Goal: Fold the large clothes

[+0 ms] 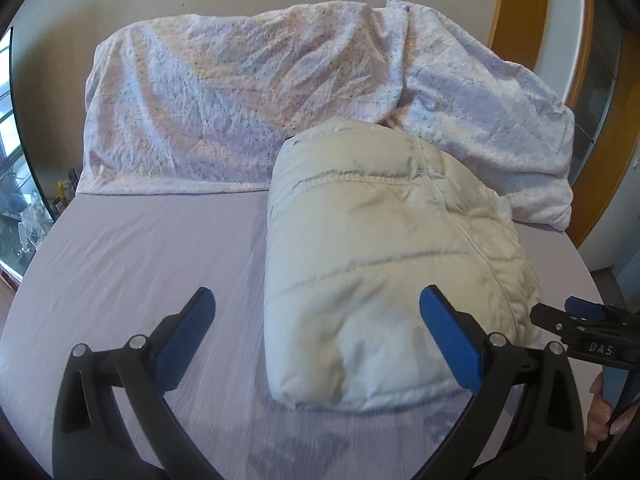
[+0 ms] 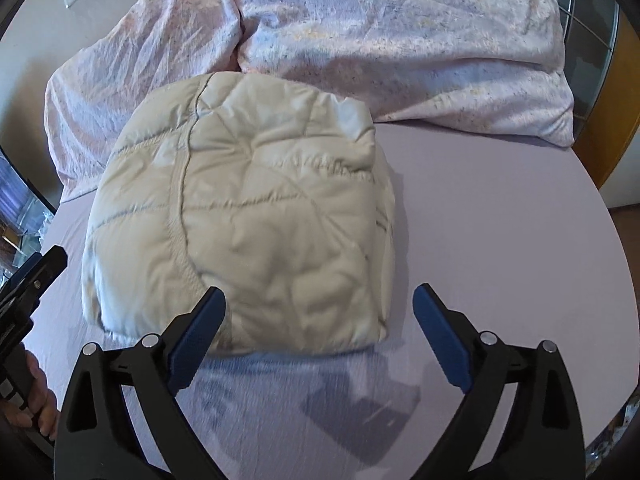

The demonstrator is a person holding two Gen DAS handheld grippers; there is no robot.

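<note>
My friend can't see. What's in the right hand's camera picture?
A puffy cream quilted jacket, folded into a bundle, lies on a lilac bedsheet. The open right gripper hovers before it, holding nothing; rumpled pink floral bedding is behind.

Your left gripper (image 1: 316, 300) is standing wide open, holding nothing. Your right gripper (image 2: 318, 298) is also gaping empty, just right of the left one. Your hands (image 1: 604, 412) are gripping the handles.

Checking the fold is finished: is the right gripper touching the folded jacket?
Apart. In the right wrist view the right gripper stands open, nothing between its pads, the puffer jacket lying untouched beyond them.
</note>
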